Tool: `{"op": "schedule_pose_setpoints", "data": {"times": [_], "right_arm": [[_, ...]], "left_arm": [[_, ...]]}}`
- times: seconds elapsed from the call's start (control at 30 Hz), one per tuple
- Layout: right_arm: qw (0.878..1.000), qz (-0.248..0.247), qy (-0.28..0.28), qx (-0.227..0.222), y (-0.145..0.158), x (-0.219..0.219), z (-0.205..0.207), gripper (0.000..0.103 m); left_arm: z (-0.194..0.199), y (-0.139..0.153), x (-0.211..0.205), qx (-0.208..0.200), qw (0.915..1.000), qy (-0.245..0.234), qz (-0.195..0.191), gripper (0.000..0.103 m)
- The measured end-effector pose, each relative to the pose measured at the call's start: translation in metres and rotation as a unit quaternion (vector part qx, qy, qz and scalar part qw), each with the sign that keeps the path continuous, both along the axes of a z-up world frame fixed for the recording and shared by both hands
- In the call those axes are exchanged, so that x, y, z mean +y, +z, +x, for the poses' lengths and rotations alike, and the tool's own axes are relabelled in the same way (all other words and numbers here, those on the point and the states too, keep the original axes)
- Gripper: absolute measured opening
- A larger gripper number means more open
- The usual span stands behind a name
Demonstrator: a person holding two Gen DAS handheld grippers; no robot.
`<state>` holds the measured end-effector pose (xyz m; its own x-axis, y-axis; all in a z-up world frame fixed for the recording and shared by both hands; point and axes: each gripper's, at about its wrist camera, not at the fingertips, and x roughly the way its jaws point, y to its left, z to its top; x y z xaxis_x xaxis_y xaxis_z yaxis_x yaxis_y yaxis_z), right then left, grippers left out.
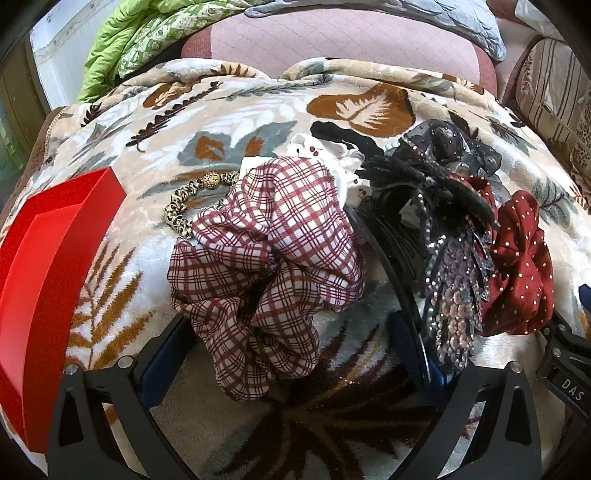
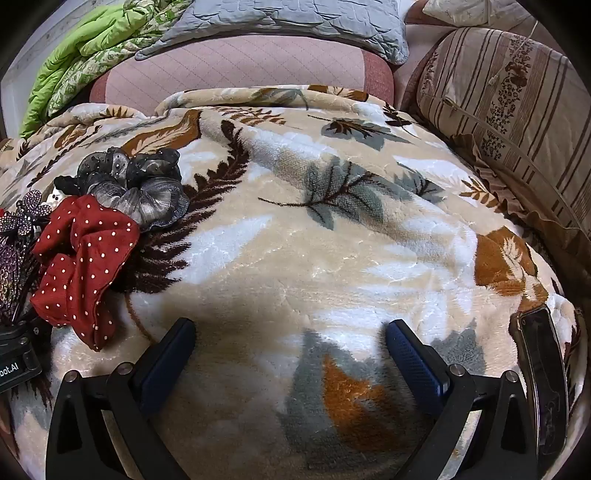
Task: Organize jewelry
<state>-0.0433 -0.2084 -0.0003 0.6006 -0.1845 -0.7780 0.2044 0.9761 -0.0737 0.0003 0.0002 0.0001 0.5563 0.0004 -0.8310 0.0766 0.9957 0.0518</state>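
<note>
A pile of hair accessories lies on a leaf-patterned blanket (image 1: 221,110). In the left wrist view a red-and-white plaid scrunchie (image 1: 266,258) lies between the fingers of my open left gripper (image 1: 288,350). Behind it lies a leopard-bead bracelet (image 1: 184,210). To the right are a black headband (image 1: 388,251), a sequined hair clip (image 1: 450,295) and a red polka-dot scrunchie (image 1: 521,266). A red box (image 1: 48,266) stands at the left. My right gripper (image 2: 291,354) is open and empty over bare blanket; the red scrunchie (image 2: 81,266) and a grey scrunchie (image 2: 140,188) lie to its left.
A dark phone (image 2: 543,376) lies at the right edge of the blanket. A striped cushion (image 2: 517,110) stands at the right. A grey pillow (image 2: 295,22) and a green quilt (image 2: 74,59) lie at the back. The left gripper's body (image 2: 14,362) shows at the left edge.
</note>
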Motion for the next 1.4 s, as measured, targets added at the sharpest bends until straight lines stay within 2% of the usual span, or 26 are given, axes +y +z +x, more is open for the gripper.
{"op": "schedule_pose_setpoints", "data": {"times": [0.23, 0.43, 0.67, 0.77, 1.03, 1.17, 1.4], "right_arm": [[1.000, -0.003, 0.000, 0.001, 0.000, 0.000, 0.000, 0.103], [1.000, 0.005, -0.003, 0.001, 0.003, -0.001, 0.000, 0.103], [0.998, 0.056, -0.015, 0.008, 0.004, -0.012, -0.002, 0.103], [0.999, 0.025, -0.008, 0.019, 0.001, -0.001, 0.000, 0.103], [1.000, 0.026, -0.007, 0.015, 0.001, -0.004, 0.000, 0.103], [0.999, 0.027, -0.001, 0.031, 0.001, -0.004, 0.000, 0.103], [1.000, 0.021, -0.002, 0.021, 0.011, 0.009, -0.038, 0.103]], "left_arm": [[0.001, -0.001, -0.002, 0.001, 0.9999, 0.001, 0.016, 0.103], [0.000, -0.002, -0.001, 0.011, 0.9999, 0.003, 0.008, 0.103], [-0.009, 0.005, 0.006, 0.016, 0.9998, -0.013, 0.004, 0.103], [-0.023, 0.014, 0.009, 0.014, 0.9997, -0.011, 0.017, 0.103], [-0.064, 0.056, 0.033, -0.011, 0.9999, -0.001, -0.001, 0.103], [-0.082, 0.074, 0.046, -0.017, 0.9997, 0.005, -0.013, 0.103], [-0.110, 0.098, 0.053, -0.042, 0.9991, -0.002, -0.012, 0.103]]}}
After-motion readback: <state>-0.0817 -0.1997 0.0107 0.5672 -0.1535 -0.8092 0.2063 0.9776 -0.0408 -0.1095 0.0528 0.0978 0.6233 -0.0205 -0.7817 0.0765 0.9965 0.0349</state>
